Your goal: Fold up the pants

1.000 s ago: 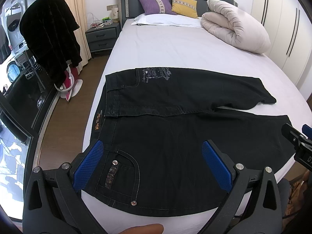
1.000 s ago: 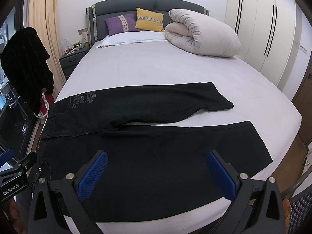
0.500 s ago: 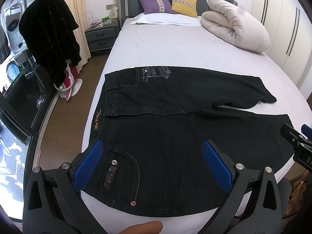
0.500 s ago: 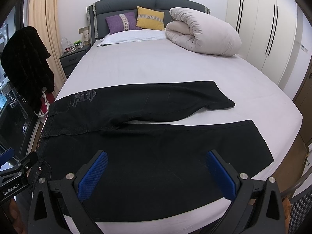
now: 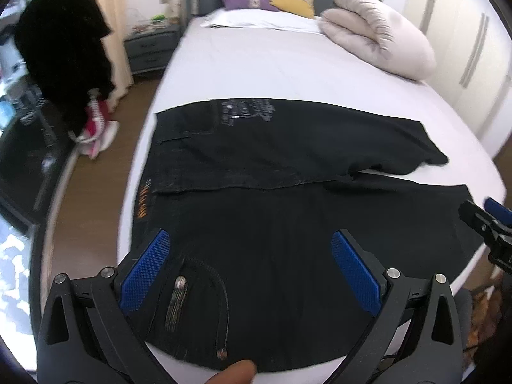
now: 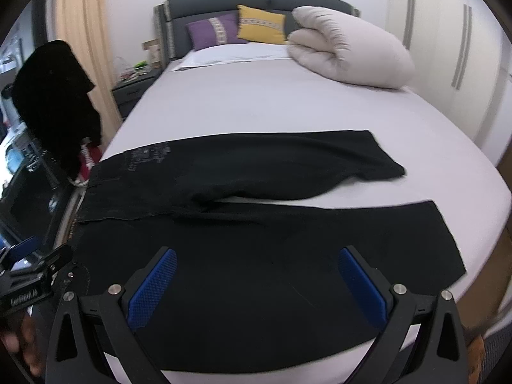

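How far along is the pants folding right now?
Done: the pants lie spread flat on the bed, legs apart, no fold made. In hand: nothing; the left gripper and right gripper are both open above the near leg. Left: every fold.

Little is legible. Orange lettering point(image 5: 143, 199) runs along the waistband of the black pants point(image 5: 288, 230), beyond the left finger in the left wrist view; too blurred to read. Grey printed graphic point(image 5: 244, 110) on the far pants half, unreadable. White lettering point(image 6: 23, 297) on the left gripper body, left of the fingers in the right wrist view, smeared.
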A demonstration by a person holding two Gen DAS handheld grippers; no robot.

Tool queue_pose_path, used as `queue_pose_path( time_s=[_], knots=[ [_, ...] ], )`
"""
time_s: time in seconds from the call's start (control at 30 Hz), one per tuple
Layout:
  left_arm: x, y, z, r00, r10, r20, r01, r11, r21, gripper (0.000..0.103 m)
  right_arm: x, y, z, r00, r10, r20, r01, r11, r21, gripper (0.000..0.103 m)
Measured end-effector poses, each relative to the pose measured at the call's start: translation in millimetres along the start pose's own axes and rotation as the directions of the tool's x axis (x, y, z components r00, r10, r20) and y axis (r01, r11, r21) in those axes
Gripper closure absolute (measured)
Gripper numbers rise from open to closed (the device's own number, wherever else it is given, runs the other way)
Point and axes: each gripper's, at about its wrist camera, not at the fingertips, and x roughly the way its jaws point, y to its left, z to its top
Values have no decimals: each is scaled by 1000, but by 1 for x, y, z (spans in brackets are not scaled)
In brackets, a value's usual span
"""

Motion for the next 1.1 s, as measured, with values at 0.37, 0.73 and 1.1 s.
queue_pose_path(
  time_s=[0.37, 0.73, 1.1],
  knots=[
    [84, 45, 87, 999, -7, -46, 13, 991, 130, 0, 63, -21, 66, 978, 206, -8, -205, 969, -137, 11],
    [234, 93, 226, 967, -121, -224, 192, 924, 331, 1, 138, -19, 120, 924, 362, -124, -382, 855, -351, 27],
    [306, 103, 243, 887, -151, -436, 338, 857, 390, 31, 194, 2, 147, 884, 399, -244, -467, 779, -419, 35]
  ],
)
